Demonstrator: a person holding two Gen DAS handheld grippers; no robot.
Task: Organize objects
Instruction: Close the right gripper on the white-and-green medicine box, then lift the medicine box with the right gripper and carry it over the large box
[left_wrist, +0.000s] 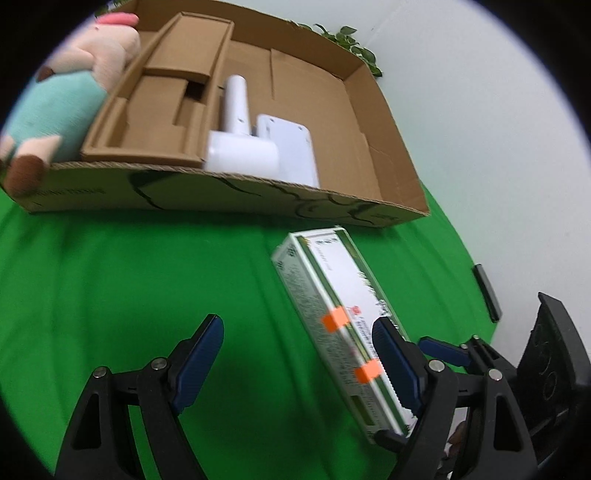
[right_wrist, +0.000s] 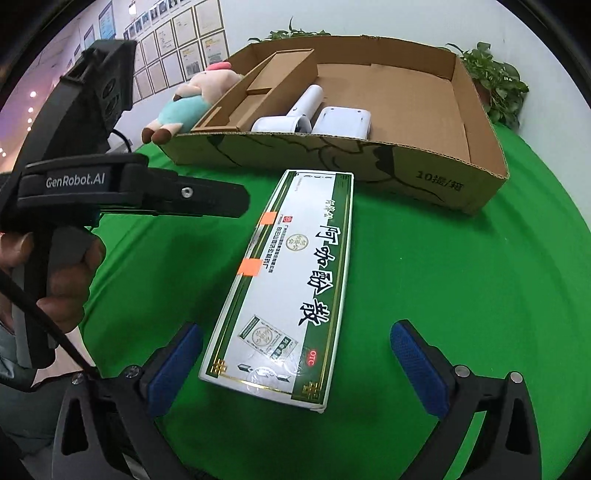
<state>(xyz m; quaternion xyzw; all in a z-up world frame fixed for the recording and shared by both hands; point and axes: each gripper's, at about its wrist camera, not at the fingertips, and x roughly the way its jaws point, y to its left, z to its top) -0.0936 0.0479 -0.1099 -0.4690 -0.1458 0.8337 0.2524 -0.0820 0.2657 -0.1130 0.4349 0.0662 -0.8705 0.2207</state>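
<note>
A long white-and-green medicine box (right_wrist: 288, 280) with orange tape tabs lies flat on the green cloth; it also shows in the left wrist view (left_wrist: 343, 321). My right gripper (right_wrist: 295, 365) is open, with its jaws on either side of the box's near end, not touching. My left gripper (left_wrist: 295, 362) is open; its right finger overlaps the box's edge in view. A shallow cardboard box (right_wrist: 491, 122) behind holds a white hair dryer (right_wrist: 295, 110) and a white flat device (right_wrist: 343, 120).
A plush pig toy (right_wrist: 192, 99) leans at the cardboard box's left end, seen also in the left wrist view (left_wrist: 70, 96). A cardboard insert (left_wrist: 162, 99) fills the box's left part. Potted plants (right_wrist: 495, 81) stand behind. The left gripper body (right_wrist: 122, 192) is to the left.
</note>
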